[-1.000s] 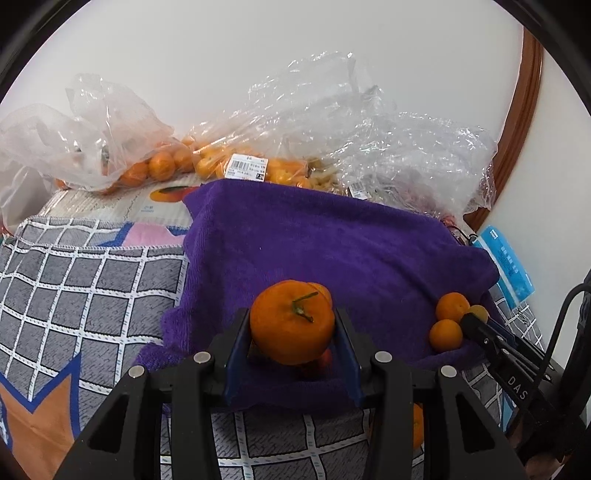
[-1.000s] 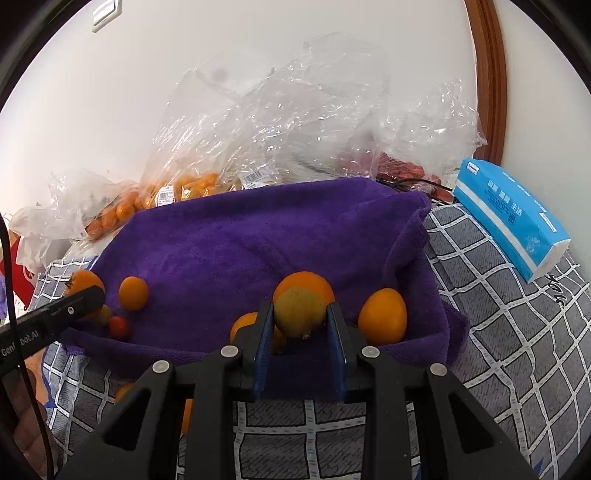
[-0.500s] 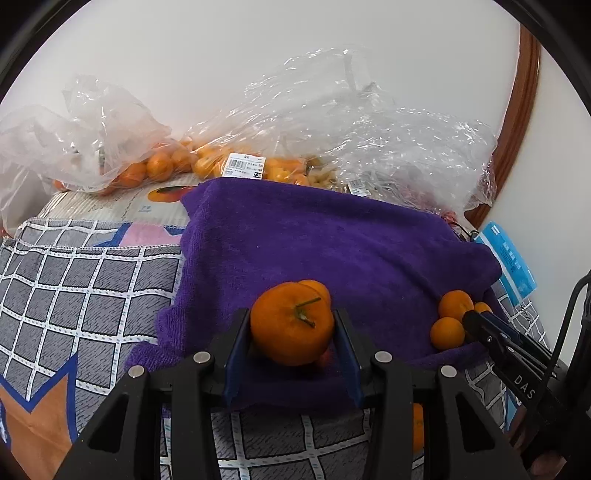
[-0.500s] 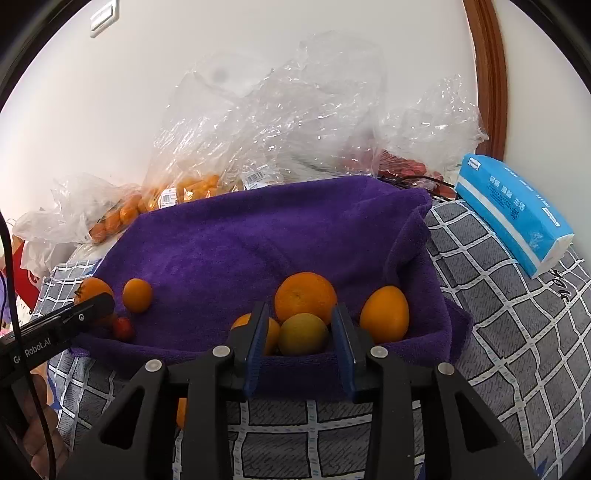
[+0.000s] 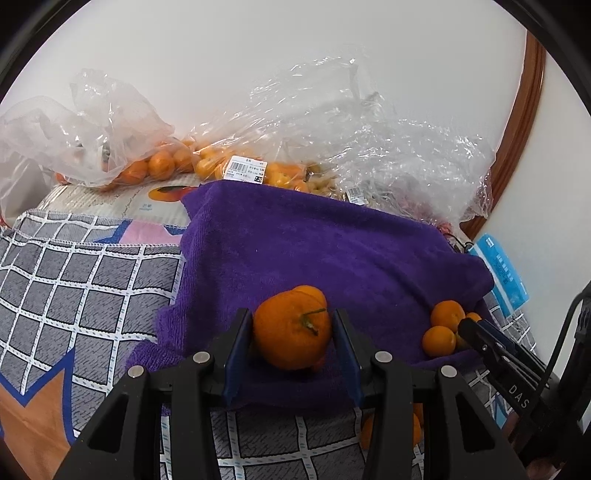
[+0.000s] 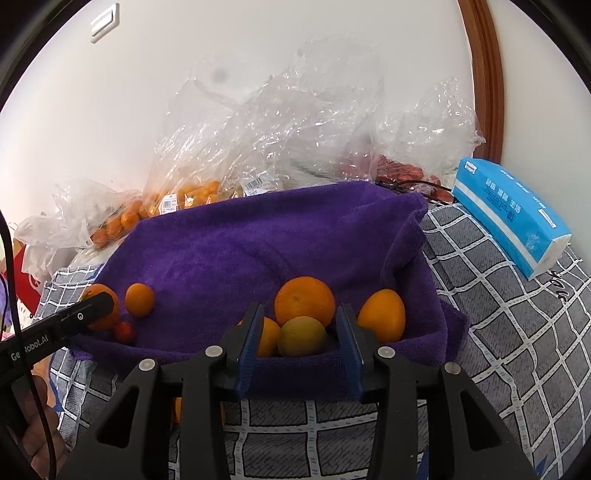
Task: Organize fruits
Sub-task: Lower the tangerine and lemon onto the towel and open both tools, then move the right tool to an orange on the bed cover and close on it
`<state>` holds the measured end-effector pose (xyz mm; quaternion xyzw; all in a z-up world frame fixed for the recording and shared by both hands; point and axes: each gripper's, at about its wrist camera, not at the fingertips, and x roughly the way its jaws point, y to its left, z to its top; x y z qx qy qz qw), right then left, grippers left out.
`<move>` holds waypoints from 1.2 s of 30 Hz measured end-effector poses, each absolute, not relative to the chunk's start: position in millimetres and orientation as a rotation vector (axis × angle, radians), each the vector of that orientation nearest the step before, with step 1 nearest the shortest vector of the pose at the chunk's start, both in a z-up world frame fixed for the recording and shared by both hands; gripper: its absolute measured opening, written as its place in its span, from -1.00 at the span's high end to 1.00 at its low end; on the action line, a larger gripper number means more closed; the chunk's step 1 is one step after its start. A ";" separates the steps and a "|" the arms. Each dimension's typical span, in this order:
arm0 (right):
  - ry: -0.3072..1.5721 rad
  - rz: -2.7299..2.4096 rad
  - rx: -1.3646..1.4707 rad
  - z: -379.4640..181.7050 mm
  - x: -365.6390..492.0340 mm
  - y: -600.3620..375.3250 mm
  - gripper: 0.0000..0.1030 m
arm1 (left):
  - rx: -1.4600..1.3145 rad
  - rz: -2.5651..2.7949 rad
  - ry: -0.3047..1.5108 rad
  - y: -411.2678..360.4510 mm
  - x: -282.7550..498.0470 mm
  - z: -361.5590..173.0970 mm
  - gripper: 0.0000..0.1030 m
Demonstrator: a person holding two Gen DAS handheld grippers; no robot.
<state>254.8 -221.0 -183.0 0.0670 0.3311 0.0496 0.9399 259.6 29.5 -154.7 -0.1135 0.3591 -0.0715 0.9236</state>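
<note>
- Several fruits already lie on the purple towel point(image 6: 258, 243): four cluster at my right claw point(image 6: 299, 334), two oranges and a small red fruit point(image 6: 124, 331) by my left claw point(image 5: 293, 341).
- My left claw grips a stemmed orange point(image 5: 291, 334) over the towel's near edge.
- My right claw stands parted around a yellow-green fruit point(image 6: 302, 336), gripping nothing.
- Plenty remains in the plastic bags point(image 5: 258, 162) beyond the towel, and one orange point(image 5: 391, 430) below my left claw.

1. Blue tissue pack point(image 6: 511, 218) lies at right on the grey checked cloth point(image 6: 517, 332).
2. White wall point(image 6: 258, 55) fills the top; a switch point(image 6: 105, 23) sits upper left.
3. Brown wooden frame point(image 6: 484, 74) runs down the upper right.
</note>
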 end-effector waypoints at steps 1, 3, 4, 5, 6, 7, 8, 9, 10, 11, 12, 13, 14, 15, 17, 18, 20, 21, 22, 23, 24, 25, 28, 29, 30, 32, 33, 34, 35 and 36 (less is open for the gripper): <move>0.667 0.101 0.132 -181.8 253.3 -220.2 0.19 | -0.237 -0.148 0.738 30.0 259.5 -154.7 0.18; 0.657 0.106 0.124 -180.5 251.5 -218.7 0.12 | -0.236 -0.148 0.737 29.5 259.2 -154.6 0.17; 0.651 0.111 0.121 -179.5 250.6 -217.9 0.12 | -0.233 -0.148 0.736 28.9 258.9 -154.3 0.17; 0.643 0.116 0.118 -178.5 249.5 -217.0 0.11 | -0.231 -0.149 0.736 28.2 258.5 -154.1 0.16; 0.638 0.120 0.117 -177.8 248.7 -216.4 0.11 | -0.229 -0.152 0.735 27.3 258.0 -153.8 0.16; 0.632 0.126 0.115 -177.0 247.6 -215.4 0.10 | -0.227 -0.153 0.733 26.6 257.7 -153.5 0.16; 0.630 0.129 0.113 -176.5 247.1 -214.7 0.10 | -0.225 -0.154 0.730 26.0 257.1 -153.0 0.16; 0.628 0.132 0.111 -176.3 246.7 -214.1 0.10 | -0.224 -0.156 0.725 25.4 256.3 -152.3 0.16; 0.626 0.136 0.108 -176.1 245.9 -213.2 0.10 | -0.222 -0.156 0.720 24.8 255.3 -151.5 0.15; 0.624 0.138 0.105 -175.8 245.4 -212.3 0.10 | -0.221 -0.156 0.718 24.5 254.7 -151.0 0.15; 0.623 0.141 0.104 -175.6 245.3 -211.8 0.10 | -0.222 -0.156 0.716 24.4 253.7 -150.6 0.15; 0.623 0.146 0.102 -175.4 244.8 -211.1 0.10 | -0.225 -0.157 0.716 24.8 253.2 -150.3 0.15; 0.623 0.146 0.101 -175.3 244.4 -211.1 0.10 | -0.228 -0.158 0.716 25.1 252.9 -149.9 0.15; 0.622 0.146 0.101 -175.2 244.0 -211.0 0.10 | -0.230 -0.158 0.714 25.5 252.7 -149.4 0.15; 0.617 0.147 0.102 -174.7 243.1 -211.1 0.10 | -0.232 -0.156 0.711 26.4 252.7 -148.5 0.15; 0.614 0.147 0.103 -174.3 242.5 -211.3 0.10 | -0.235 -0.156 0.710 27.1 252.3 -147.8 0.15; 0.608 0.143 0.104 -173.1 240.5 -211.9 0.10 | -0.242 -0.160 0.708 28.3 251.4 -146.3 0.14; 0.606 0.141 0.102 -172.6 239.5 -212.2 0.10 | -0.244 -0.163 0.706 29.0 250.7 -145.2 0.14; 0.607 0.137 0.100 -172.3 238.5 -212.4 0.10 | -0.245 -0.164 0.704 29.3 249.7 -143.7 0.14; 0.613 0.126 0.094 -172.2 237.7 -212.2 0.10 | -0.242 -0.163 0.700 29.4 248.5 -141.8 0.14; 0.626 0.117 0.081 -172.8 236.8 -211.2 0.10 | -0.237 -0.161 0.690 29.3 246.4 -139.2 0.14; 0.638 0.110 0.065 -173.4 235.6 -209.6 0.10 | -0.230 -0.159 0.677 29.1 244.0 -135.8 0.14; 0.656 0.101 0.030 -174.3 228.8 -205.9 0.10 | -0.235 -0.175 0.655 29.8 236.5 -124.2 0.14; 0.663 0.109 0.025 -173.9 225.0 -204.4 0.10 | -0.255 -0.193 0.633 31.8 231.9 -119.2 0.14; 0.671 0.118 0.023 -173.8 222.3 -203.6 0.10 | -0.263 -0.204 0.626 32.4 229.5 -116.1 0.08; 0.688 0.144 0.031 -173.7 216.1 -200.8 0.10 | -0.243 -0.225 0.650 29.3 227.3 -110.7 0.06; 0.698 0.153 0.031 -174.0 214.2 -199.1 0.10 | -0.225 -0.228 0.668 27.4 225.4 -109.1 0.06; 0.709 0.161 0.033 -174.8 212.2 -197.3 0.10 | -0.217 -0.226 0.672 26.2 222.7 -108.6 0.06; 0.716 0.169 0.037 -175.9 209.7 -195.2 0.10 | -0.210 -0.225 0.671 26.5 218.7 -108.0 0.06; 0.719 0.172 0.036 -176.7 208.0 -193.4 0.10 | -0.202 -0.221 0.672 26.4 215.4 -107.9 0.06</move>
